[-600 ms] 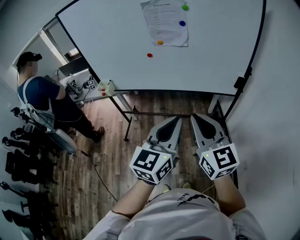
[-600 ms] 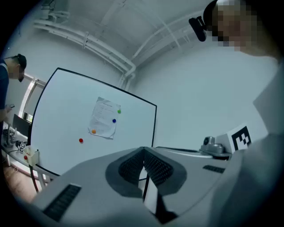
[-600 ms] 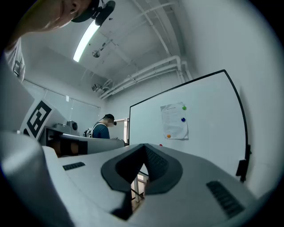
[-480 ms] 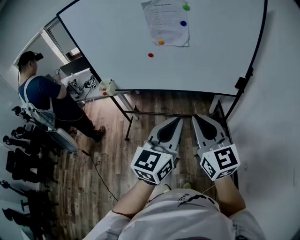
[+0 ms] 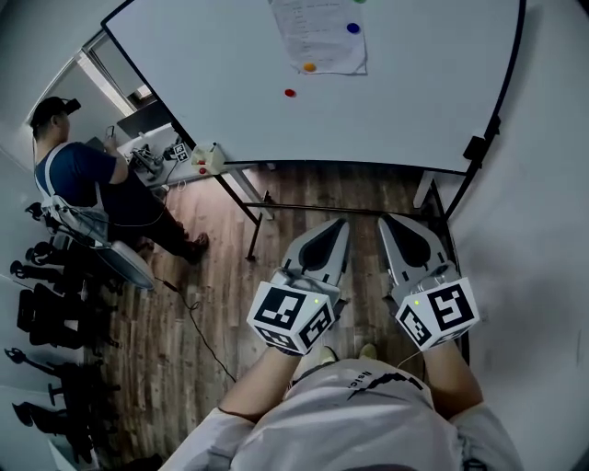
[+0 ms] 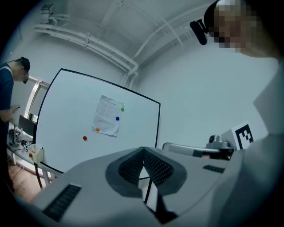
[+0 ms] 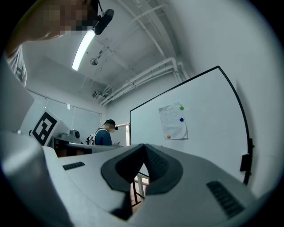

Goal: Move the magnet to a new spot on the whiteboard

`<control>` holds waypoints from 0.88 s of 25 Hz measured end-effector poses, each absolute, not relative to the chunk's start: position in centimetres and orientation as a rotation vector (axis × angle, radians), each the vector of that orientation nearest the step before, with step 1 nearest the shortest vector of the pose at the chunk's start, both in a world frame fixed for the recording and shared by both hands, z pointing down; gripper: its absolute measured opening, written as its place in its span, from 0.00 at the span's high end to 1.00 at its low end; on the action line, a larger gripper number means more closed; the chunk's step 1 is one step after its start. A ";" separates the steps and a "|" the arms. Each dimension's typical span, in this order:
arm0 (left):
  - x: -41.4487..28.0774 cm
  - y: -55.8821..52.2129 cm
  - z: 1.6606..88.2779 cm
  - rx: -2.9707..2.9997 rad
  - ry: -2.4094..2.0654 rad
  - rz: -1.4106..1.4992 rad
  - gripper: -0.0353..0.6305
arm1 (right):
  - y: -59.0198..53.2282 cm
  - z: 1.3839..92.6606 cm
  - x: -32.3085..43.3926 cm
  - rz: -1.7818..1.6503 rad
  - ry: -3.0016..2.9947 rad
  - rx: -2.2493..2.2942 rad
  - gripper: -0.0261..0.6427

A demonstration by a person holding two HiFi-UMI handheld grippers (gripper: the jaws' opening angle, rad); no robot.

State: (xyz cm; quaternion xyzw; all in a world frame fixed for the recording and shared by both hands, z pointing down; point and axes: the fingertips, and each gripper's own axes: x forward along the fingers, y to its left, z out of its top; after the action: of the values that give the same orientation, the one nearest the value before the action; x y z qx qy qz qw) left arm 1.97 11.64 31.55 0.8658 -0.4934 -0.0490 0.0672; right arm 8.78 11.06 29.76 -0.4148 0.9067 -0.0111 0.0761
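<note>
The whiteboard [image 5: 405, 92] stands ahead of me, beyond both grippers. A lone red magnet [image 5: 291, 93] sticks to its bare surface, below a paper sheet [image 5: 317, 37] that carries an orange magnet [image 5: 309, 67] and a blue one [image 5: 353, 28]. The left gripper view shows the red magnet [image 6: 84, 138] and a green one [image 6: 122, 108] too. My left gripper [image 5: 340, 224] and right gripper [image 5: 385, 221] hang side by side over the wooden floor, well short of the board. Both are shut with nothing between their jaws.
A person [image 5: 83, 179] stands at a cluttered desk [image 5: 175, 161] to the left. The board's metal stand legs [image 5: 241, 207] reach the floor in front of me. Black equipment [image 5: 46, 304] lines the left side, a cable [image 5: 198, 322] trails across the floor, and a wall [image 5: 534, 230] is at right.
The board has slid up and slightly left in the head view, so the green magnet is cut off at the top. Both grippers sit a little lower in view, still shut.
</note>
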 end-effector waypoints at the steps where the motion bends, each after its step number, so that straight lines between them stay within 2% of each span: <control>1: 1.9 11.5 31.5 2.604 -1.503 -0.149 0.93 | 10.9 29.6 9.2 -0.035 2.709 -1.242 0.94; 22: 3.5 8.5 32.8 2.577 -1.546 -0.128 0.93 | 7.9 32.0 10.3 -0.094 2.730 -1.213 0.94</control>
State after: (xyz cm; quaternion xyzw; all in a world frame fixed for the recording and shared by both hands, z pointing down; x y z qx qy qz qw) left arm 3.52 8.49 32.85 0.8548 -0.5129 -0.0425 0.0666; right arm 10.28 7.88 32.05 -0.4046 0.9108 -0.0313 0.0766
